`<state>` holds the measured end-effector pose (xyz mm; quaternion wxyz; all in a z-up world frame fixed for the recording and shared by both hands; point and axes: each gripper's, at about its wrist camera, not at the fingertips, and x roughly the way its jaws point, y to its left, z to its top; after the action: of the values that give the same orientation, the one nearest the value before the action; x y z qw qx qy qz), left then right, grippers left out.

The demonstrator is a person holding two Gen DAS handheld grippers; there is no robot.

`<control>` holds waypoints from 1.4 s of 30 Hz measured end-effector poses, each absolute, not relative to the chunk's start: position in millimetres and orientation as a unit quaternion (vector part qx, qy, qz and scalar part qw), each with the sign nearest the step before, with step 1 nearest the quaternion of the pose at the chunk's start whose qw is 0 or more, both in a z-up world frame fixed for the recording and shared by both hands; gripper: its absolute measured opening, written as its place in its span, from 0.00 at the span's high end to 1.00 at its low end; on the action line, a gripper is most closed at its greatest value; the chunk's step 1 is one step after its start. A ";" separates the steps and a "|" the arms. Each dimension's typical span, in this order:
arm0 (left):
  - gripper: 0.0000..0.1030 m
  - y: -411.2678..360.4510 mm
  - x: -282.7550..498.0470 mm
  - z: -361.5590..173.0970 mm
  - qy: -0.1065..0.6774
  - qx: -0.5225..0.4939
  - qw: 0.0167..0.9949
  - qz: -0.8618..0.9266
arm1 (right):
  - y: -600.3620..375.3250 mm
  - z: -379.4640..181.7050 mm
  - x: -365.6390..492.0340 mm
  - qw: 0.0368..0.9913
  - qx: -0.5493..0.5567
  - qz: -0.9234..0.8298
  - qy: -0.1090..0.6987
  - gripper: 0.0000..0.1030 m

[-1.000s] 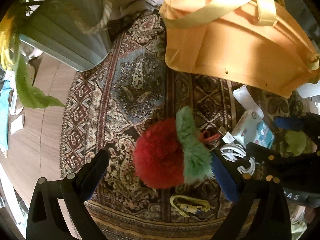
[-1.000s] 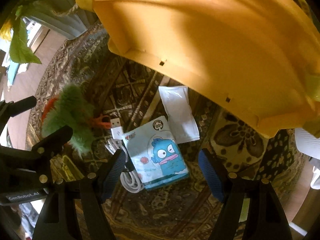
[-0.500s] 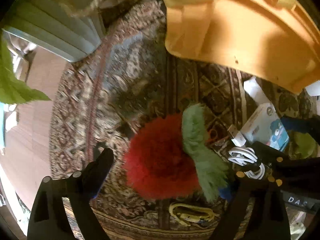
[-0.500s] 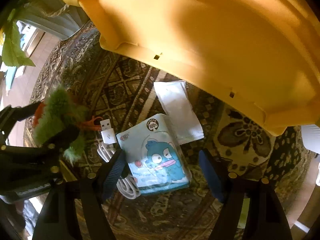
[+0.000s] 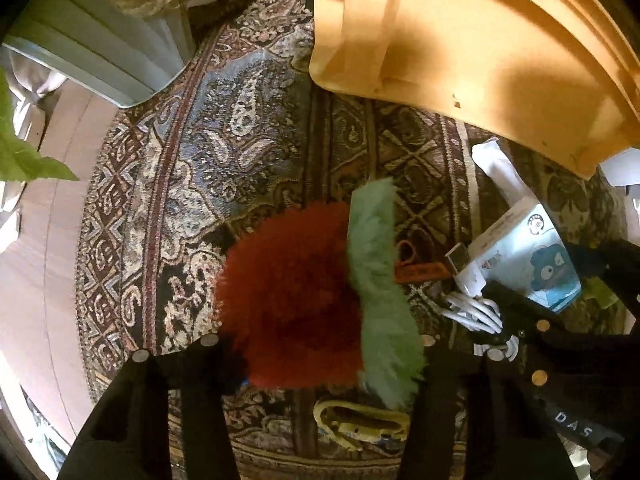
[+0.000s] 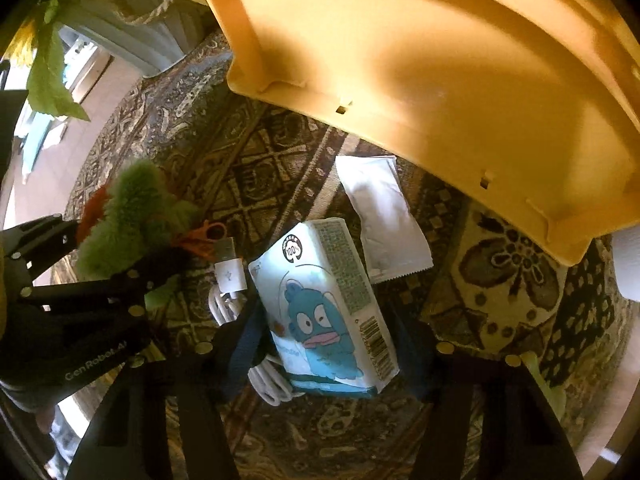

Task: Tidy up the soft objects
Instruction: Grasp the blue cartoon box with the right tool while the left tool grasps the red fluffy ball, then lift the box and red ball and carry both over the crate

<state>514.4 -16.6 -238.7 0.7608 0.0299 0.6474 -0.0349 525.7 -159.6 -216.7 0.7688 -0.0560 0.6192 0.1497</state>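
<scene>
- Two claws work side by side over the patterned rug (image 5: 224,152): the left claw (image 5: 320,354) has its fingers pressed into the red-and-green plush toy (image 5: 304,300), grasping it; the right claw (image 6: 324,344) closes around the tissue pack (image 6: 328,304), seemingly clenched on it.
- Plush toy lies directly ahead of the left claw, its green tuft running away from the camera; the tissue pack's long axis likewise points forward along the right claw's fingers.
- Beyond both, at the rug's far side, stands the yellow bag (image 5: 472,52); I judge it the likely destination.
- Near the tissue pack lie a white cable (image 6: 228,304) and a white sachet (image 6: 384,216); the cable could snag.
</scene>
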 end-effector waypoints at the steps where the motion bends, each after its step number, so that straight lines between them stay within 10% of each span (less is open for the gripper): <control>1: 0.53 -17.0 511.9 -237.1 0.645 0.030 0.763 -0.035 | -159.9 -215.2 522.3 0.771 -0.055 0.148 0.617 0.41; 42: 0.55 -56.4 457.8 -72.3 0.447 0.040 0.890 -0.077 | -223.6 -57.9 454.3 0.901 0.031 0.076 0.427 0.42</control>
<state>457.8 -56.4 -72.3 0.8902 0.0397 0.4472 -0.0769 454.3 -223.6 -57.9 0.9007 0.0307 0.4266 0.0764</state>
